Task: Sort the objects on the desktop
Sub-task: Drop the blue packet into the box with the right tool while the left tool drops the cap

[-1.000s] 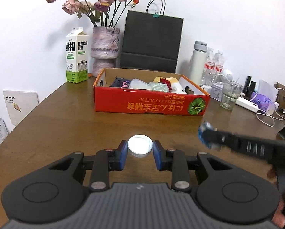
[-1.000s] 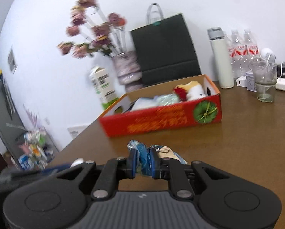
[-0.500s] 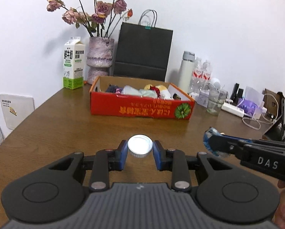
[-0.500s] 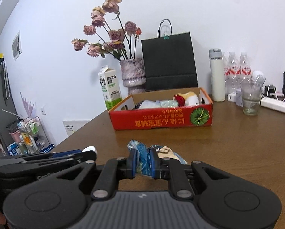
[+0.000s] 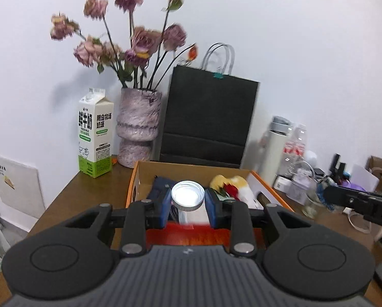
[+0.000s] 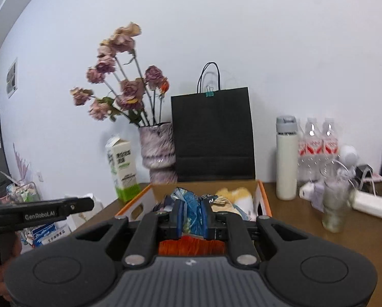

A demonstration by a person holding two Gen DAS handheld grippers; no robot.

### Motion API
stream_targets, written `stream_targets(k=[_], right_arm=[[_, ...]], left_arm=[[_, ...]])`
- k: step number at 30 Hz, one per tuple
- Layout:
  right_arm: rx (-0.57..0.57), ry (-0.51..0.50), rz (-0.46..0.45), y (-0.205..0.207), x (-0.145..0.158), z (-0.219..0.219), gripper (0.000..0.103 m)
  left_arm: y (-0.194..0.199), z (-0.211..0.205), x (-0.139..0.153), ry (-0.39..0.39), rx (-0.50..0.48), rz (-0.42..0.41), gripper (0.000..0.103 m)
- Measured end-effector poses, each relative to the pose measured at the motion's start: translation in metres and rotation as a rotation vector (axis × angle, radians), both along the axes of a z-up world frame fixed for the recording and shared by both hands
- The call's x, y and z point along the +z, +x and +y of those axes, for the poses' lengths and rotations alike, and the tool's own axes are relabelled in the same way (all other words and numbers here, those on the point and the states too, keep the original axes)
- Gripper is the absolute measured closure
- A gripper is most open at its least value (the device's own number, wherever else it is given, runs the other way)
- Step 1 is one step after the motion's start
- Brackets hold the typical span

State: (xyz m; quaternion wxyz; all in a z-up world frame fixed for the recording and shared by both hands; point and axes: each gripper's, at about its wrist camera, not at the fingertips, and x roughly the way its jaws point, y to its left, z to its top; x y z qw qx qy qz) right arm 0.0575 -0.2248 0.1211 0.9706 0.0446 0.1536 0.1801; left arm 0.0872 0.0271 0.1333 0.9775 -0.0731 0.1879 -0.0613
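Note:
My left gripper (image 5: 188, 206) is shut on a white round lid (image 5: 188, 198) and holds it above the near edge of the red cardboard box (image 5: 136, 179). My right gripper (image 6: 192, 218) is shut on a crumpled blue snack wrapper (image 6: 192, 209), also held over the box (image 6: 262, 194). The box holds a dark pouch, a clear bag and a yellow and red plush toy (image 5: 229, 185). The right gripper shows at the right of the left wrist view (image 5: 326, 195).
Behind the box stand a milk carton (image 5: 95, 134), a vase of dried roses (image 5: 138, 130) and a black paper bag (image 5: 207, 120). To the right are a white thermos (image 6: 286, 158), water bottles (image 6: 317, 148), a glass (image 6: 335, 204) and a power strip (image 6: 374, 204).
Both grippers have moved forward and up from the open tabletop to above the box's near edge, still holding the lid and the wrapper.

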Motion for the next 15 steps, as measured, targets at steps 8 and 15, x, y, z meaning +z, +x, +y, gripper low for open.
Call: stream_targets(k=[8,15], right_arm=[[0.099,0.100,0.198,0.147,0.002,0.024,0.090],[0.108,0.114,0.455,0.274,-0.043,0.066,0.067]], left_arm=[[0.142,-0.012,-0.007,-0.028,-0.057,0.171,0.074],[0.233,-0.007,-0.039,0.026,0.031,0.286,0.040]])
